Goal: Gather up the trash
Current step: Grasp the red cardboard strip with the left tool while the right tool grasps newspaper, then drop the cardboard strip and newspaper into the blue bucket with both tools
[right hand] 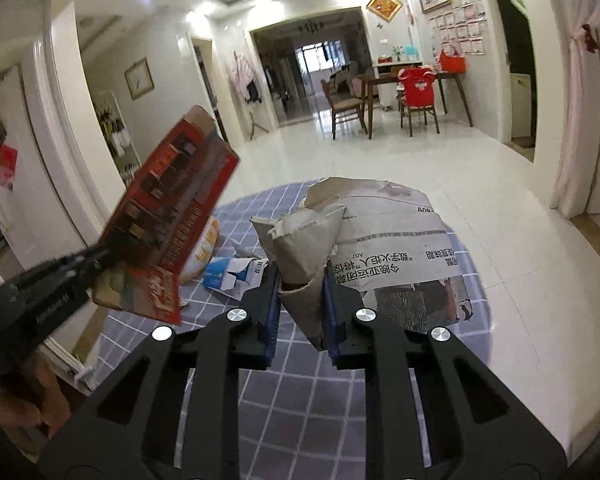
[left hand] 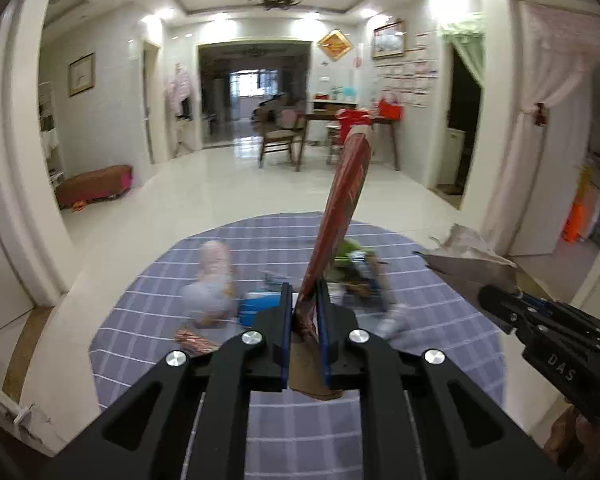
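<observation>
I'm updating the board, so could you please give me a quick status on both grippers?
Left gripper shut on red carton. Right gripper shut on crumpled newspaper. More trash on checked cloth. Nothing blocking.

Two grippers: left gripper [left hand: 304, 300], right gripper [right hand: 300, 284]. One flattened red carton [right hand: 172, 208]. One crumpled newspaper [right hand: 380, 240]. One blue-and-white box [right hand: 230, 274]. One round checked tablecloth [right hand: 292, 392]. Loose wrappers on the cloth are too blurred to count.

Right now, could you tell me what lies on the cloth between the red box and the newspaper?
In the right wrist view, a small blue-and-white carton lies crumpled on the cloth between the red box and the newspaper.
</observation>
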A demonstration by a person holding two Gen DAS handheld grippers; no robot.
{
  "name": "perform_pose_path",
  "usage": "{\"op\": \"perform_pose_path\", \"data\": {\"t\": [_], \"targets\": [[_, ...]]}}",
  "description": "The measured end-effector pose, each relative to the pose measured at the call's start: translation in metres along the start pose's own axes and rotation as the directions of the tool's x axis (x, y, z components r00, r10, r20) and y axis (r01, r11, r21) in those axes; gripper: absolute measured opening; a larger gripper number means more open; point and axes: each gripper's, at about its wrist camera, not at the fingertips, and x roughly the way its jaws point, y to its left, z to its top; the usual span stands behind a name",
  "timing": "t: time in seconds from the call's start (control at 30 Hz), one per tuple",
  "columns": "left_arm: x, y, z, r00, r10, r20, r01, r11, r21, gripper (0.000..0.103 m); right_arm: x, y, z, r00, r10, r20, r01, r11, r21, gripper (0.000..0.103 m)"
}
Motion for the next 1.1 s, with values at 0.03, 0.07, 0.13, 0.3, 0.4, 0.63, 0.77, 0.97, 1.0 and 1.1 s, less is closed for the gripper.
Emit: {"op": "perform_pose_path", "data": {"t": [0.03,0.07,0.13,0.3,0.4,0.63,0.77,0.97,1.0,1.1], "targets": [[-0.004,-0.012,-0.001,1.0,-0.025,-0.001,0.025,1.0,0.012,0.011,-0.011,-0.007,-0.002,1.0,-0.001,0.014,0.001,1.0,0.016,0.019],[-0.006,-0.022,-0.003,0.999,-0.045,-0.004,0.045,0.999,0.024,0.011,-0.024,-0.016,-0.005,1.0,-0.007,0.028,0.006,0.999,0.036,0.019],[-0.01,-0.048,-0.008,0.996,-0.088,-0.01,0.088,0.995,0.055,0.011,-0.043,-0.031,-0.011,0.999,-0.022,0.048,0.019,0.997,0.069,0.019],[-0.016,-0.121,-0.021,0.981,-0.192,-0.038,0.195,0.972,0.13,0.011,-0.092,-0.084,-0.037,0.992,-0.102,0.073,0.09,0.984,0.153,0.019],[-0.014,-0.172,-0.035,0.966,-0.249,-0.068,0.258,0.95,0.177,0.011,-0.114,-0.123,-0.056,0.985,-0.162,0.065,0.145,0.966,0.215,0.019],[0.024,-0.265,-0.082,0.919,-0.331,-0.215,0.377,0.898,0.227,0.011,-0.127,-0.196,-0.107,0.967,-0.253,-0.022,0.245,0.91,0.336,0.019],[0.051,-0.299,-0.106,0.904,-0.318,-0.286,0.392,0.883,0.259,0.011,-0.116,-0.23,-0.135,0.96,-0.264,-0.096,0.28,0.88,0.384,0.019],[0.093,-0.322,-0.134,0.905,-0.245,-0.348,0.356,0.885,0.301,0.012,-0.086,-0.262,-0.162,0.958,-0.231,-0.171,0.283,0.857,0.43,0.022],[0.099,-0.325,-0.138,0.909,-0.223,-0.352,0.338,0.889,0.31,0.012,-0.078,-0.263,-0.165,0.955,-0.231,-0.187,0.29,0.856,0.427,0.024],[0.112,-0.326,-0.141,0.91,-0.203,-0.362,0.322,0.896,0.306,0.012,-0.054,-0.269,-0.172,0.955,-0.22,-0.201,0.288,0.852,0.436,0.032]]}}
